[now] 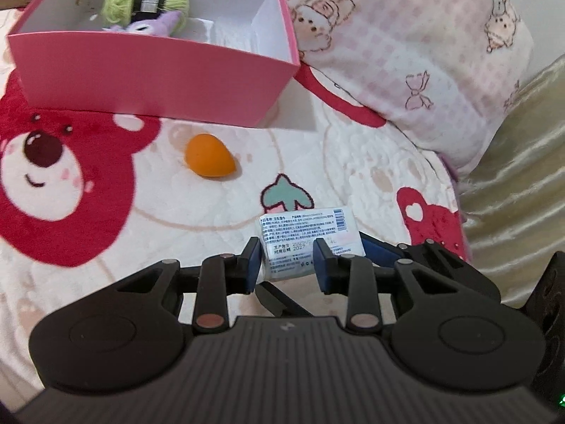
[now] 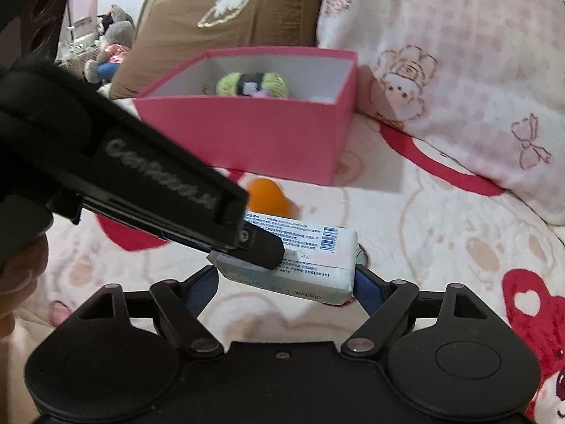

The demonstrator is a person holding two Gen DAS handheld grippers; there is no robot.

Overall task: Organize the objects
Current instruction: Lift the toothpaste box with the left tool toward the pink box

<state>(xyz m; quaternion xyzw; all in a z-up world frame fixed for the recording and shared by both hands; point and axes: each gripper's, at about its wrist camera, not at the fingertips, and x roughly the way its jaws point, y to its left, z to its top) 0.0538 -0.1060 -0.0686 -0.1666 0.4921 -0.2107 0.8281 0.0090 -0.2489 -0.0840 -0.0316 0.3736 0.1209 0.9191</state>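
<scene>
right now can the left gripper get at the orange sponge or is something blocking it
Probably not at once. The left gripper has its jaws around the white wipes packet, which the right gripper also grips. The orange sponge lies unobstructed ahead on the blanket, before the pink box.

A bed is spread with a cream blanket (image 1: 219, 190) printed with red bears and strawberries. A pink checked pillow (image 1: 406, 46) with cartoon figures lies at its head, beside a brown cushion (image 2: 226, 10). Shiny gold fabric (image 1: 519, 176) drapes on the right. Stuffed toys (image 2: 113, 46) sit in the far corner under soft indoor light.
</scene>
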